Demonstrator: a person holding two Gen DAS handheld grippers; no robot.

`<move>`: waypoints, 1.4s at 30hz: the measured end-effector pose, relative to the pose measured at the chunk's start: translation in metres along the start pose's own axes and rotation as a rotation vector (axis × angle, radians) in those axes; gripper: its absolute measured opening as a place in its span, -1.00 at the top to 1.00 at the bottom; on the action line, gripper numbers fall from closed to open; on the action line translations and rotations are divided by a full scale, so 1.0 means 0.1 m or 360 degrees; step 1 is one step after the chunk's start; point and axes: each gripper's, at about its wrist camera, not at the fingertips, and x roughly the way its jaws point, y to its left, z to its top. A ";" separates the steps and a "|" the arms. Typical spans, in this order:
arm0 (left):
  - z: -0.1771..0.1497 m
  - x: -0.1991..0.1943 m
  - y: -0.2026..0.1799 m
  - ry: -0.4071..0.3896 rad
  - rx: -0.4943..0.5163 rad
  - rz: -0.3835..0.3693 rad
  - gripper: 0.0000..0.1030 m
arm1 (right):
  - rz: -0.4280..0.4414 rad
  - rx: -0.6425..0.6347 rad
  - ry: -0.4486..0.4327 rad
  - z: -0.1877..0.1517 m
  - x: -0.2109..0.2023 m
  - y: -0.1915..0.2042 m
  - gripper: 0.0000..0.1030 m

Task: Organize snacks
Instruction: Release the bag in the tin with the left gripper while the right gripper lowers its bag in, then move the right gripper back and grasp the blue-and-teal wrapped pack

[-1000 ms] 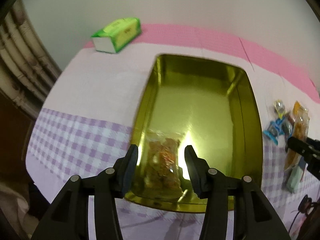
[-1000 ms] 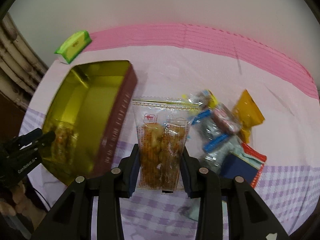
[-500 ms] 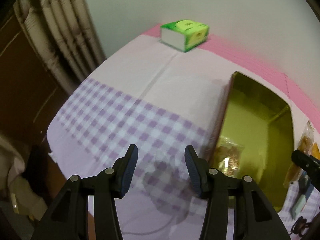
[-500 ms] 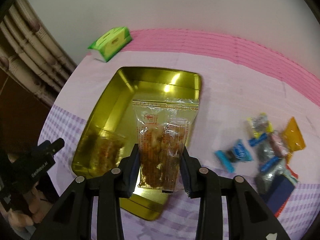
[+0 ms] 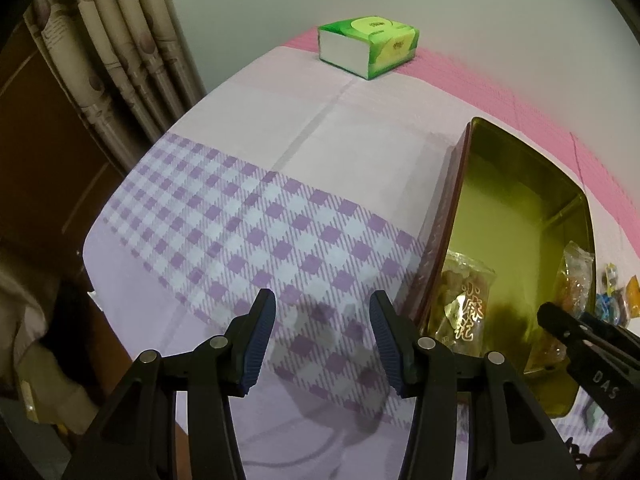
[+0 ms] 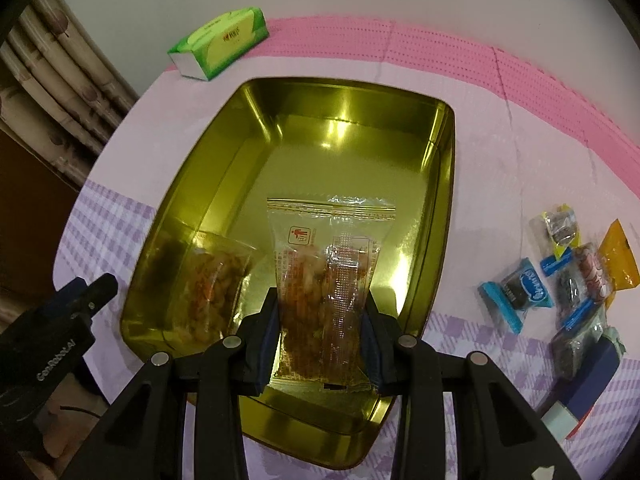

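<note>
The right gripper (image 6: 322,340) pinches a clear snack packet (image 6: 326,280) above the gold tin (image 6: 224,184), likely to drop it beside the packet already inside (image 6: 208,284). The left gripper (image 5: 322,340), jaws wide and empty, hangs over the checked cloth (image 5: 256,220) (tin just to its right).

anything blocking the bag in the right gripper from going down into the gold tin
Nothing visible does. The right gripper holds the snack bag over the open gold tin. One packet already lies at the near left of the tin; the floor beside it is bare.

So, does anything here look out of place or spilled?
Nothing stands out. One snack bag lies in the gold tin, the right gripper holds another snack packet above it, and small sweets lie beside.
</note>
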 end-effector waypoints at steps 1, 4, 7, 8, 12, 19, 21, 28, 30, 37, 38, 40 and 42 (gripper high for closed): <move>0.00 0.01 0.00 0.0006 0.0002 -0.0002 0.02 | -0.0008 0.0000 0.0006 -0.01 0.02 0.00 0.33; -0.01 0.02 -0.02 0.0014 0.0014 -0.0003 0.02 | -0.0032 0.0003 0.0027 -0.03 0.06 -0.02 0.33; -0.02 0.02 -0.04 0.0014 0.0019 -0.0006 0.01 | -0.0059 -0.0018 0.0017 -0.02 0.05 -0.03 0.33; -0.02 0.02 -0.04 0.0015 0.0017 -0.0006 0.00 | -0.0073 -0.0022 0.0022 -0.02 0.06 -0.03 0.33; -0.02 0.02 -0.04 0.0015 0.0017 -0.0007 -0.01 | -0.0130 -0.0041 0.0014 -0.02 0.06 -0.07 0.34; -0.02 0.02 -0.04 0.0011 0.0019 -0.0013 -0.01 | -0.0187 -0.0042 0.0020 0.01 0.07 -0.11 0.33; -0.02 0.02 -0.05 0.0011 0.0019 -0.0012 -0.01 | -0.0193 -0.0050 0.0021 0.01 0.08 -0.09 0.33; -0.01 0.02 -0.04 0.0010 0.0016 -0.0013 -0.02 | -0.0183 -0.0072 0.0030 -0.01 0.08 -0.09 0.31; -0.01 0.02 -0.04 0.0008 0.0017 -0.0013 -0.02 | -0.0171 -0.0070 0.0032 -0.01 0.08 -0.09 0.30; 0.00 -0.01 -0.05 -0.0017 0.0021 -0.0016 -0.02 | -0.0099 -0.0068 -0.0041 -0.02 -0.09 -0.09 0.21; 0.01 -0.02 -0.05 -0.0024 0.0021 -0.0015 -0.02 | -0.0079 -0.0065 -0.0061 -0.02 -0.14 -0.11 0.20; 0.01 -0.02 -0.06 -0.0030 0.0025 -0.0009 -0.02 | -0.0041 -0.0050 -0.0095 -0.02 -0.24 -0.15 0.20; 0.01 -0.04 -0.07 -0.0039 0.0027 -0.0004 -0.02 | -0.0020 -0.0037 -0.0124 -0.03 -0.35 -0.20 0.20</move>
